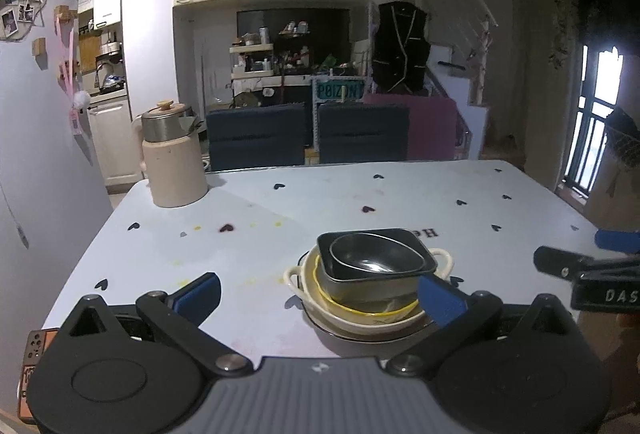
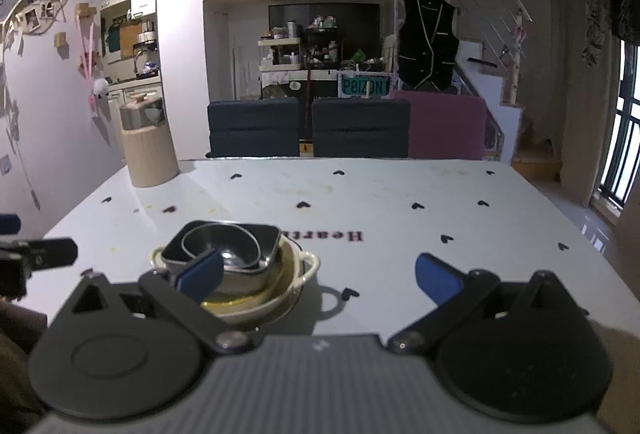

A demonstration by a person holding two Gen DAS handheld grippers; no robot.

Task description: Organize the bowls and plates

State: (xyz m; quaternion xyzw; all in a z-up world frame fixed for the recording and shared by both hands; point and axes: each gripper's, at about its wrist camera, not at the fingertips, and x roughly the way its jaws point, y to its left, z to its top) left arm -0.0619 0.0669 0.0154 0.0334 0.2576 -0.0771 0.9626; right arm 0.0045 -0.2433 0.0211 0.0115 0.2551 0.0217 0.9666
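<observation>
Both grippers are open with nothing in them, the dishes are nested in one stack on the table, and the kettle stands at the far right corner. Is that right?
Not quite: the kettle stands at the far left corner, as the left wrist view shows. The rest holds: the left gripper and right gripper are open and hold nothing, and the dishes sit nested in one stack on the table.

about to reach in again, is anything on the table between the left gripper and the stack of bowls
Nothing visible. The left gripper is open, with only bare table before the stack of bowls. The kettle stands far off at the back left.
</observation>
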